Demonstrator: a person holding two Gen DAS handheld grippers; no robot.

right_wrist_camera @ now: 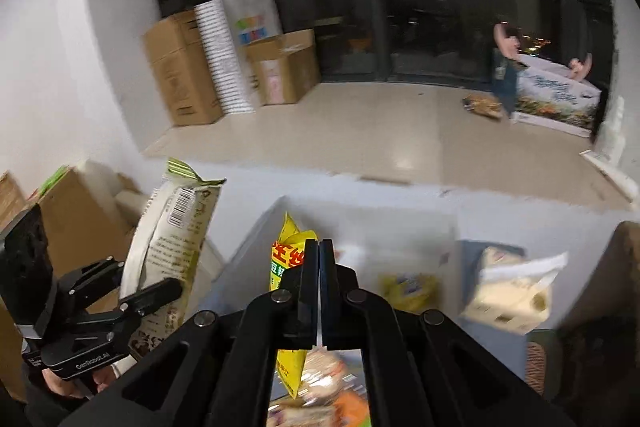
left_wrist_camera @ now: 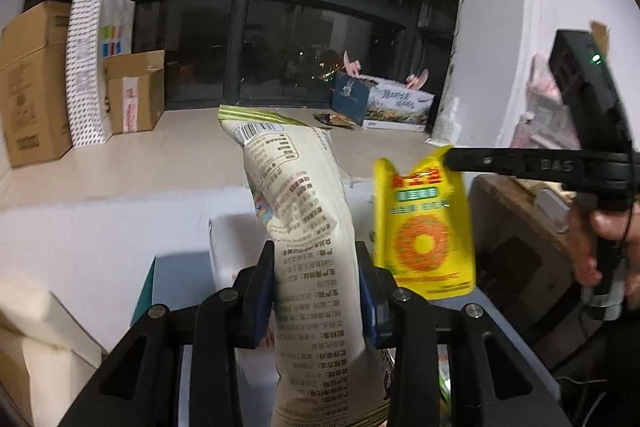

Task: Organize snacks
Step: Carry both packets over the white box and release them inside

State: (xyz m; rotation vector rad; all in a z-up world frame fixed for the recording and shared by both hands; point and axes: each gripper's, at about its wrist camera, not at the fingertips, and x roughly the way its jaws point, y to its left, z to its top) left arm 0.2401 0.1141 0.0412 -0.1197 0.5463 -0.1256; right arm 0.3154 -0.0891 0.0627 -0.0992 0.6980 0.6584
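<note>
My left gripper (left_wrist_camera: 316, 263) is shut on a tall cream snack bag (left_wrist_camera: 304, 227) with printed text and a barcode, held upright in the air. The same bag (right_wrist_camera: 172, 239) and the left gripper (right_wrist_camera: 148, 297) show at the left of the right wrist view. My right gripper (right_wrist_camera: 319, 247) is shut on the top corner of a yellow snack packet (right_wrist_camera: 286, 259), which hangs below it. In the left wrist view the yellow packet (left_wrist_camera: 424, 231) hangs from the right gripper (left_wrist_camera: 452, 157) just right of the cream bag.
A white box (right_wrist_camera: 360, 223) below holds more snack packets (right_wrist_camera: 408, 291). A cream packet (right_wrist_camera: 512, 291) lies to its right. Cardboard boxes (right_wrist_camera: 180, 67) and a paper bag (right_wrist_camera: 252, 19) stand by the dark window. A wooden crate (left_wrist_camera: 520, 211) sits at right.
</note>
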